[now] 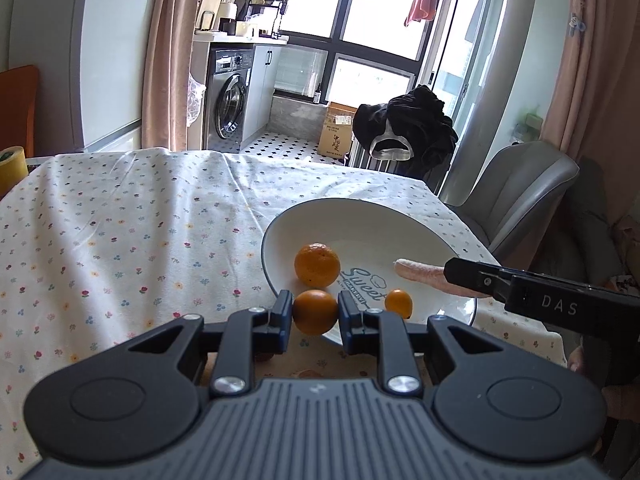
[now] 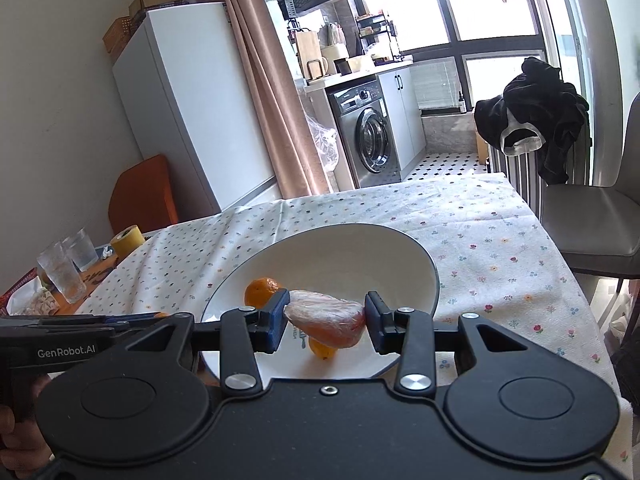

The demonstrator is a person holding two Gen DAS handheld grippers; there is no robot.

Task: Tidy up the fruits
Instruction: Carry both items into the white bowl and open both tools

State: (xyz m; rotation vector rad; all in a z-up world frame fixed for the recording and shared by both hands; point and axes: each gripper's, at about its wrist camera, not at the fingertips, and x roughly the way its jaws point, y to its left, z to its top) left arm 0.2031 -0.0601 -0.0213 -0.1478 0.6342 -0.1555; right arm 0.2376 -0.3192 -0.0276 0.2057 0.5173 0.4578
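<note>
A white bowl (image 1: 360, 224) with "Sweet" lettering sits on the flowered tablecloth. Inside it lie a large orange (image 1: 317, 264) and a small orange (image 1: 398, 303). My left gripper (image 1: 315, 312) is shut on a second orange (image 1: 315, 312), held over the bowl's near rim. In the right wrist view my right gripper (image 2: 326, 318) is shut on a plastic-wrapped pinkish-orange fruit (image 2: 326, 320) above the bowl (image 2: 400, 248). The large orange (image 2: 260, 290) shows behind its left finger, and the small orange (image 2: 322, 350) sits under the wrapped fruit. That wrapped fruit (image 1: 420, 274) also pokes out of the right gripper in the left wrist view.
A grey chair (image 1: 516, 196) stands at the table's right edge. Two glasses (image 2: 68, 264) and a yellow tape roll (image 2: 127, 240) sit at the far left end of the table. An orange chair (image 2: 140, 196) stands beyond. Tablecloth (image 1: 120, 240) lies open left of the bowl.
</note>
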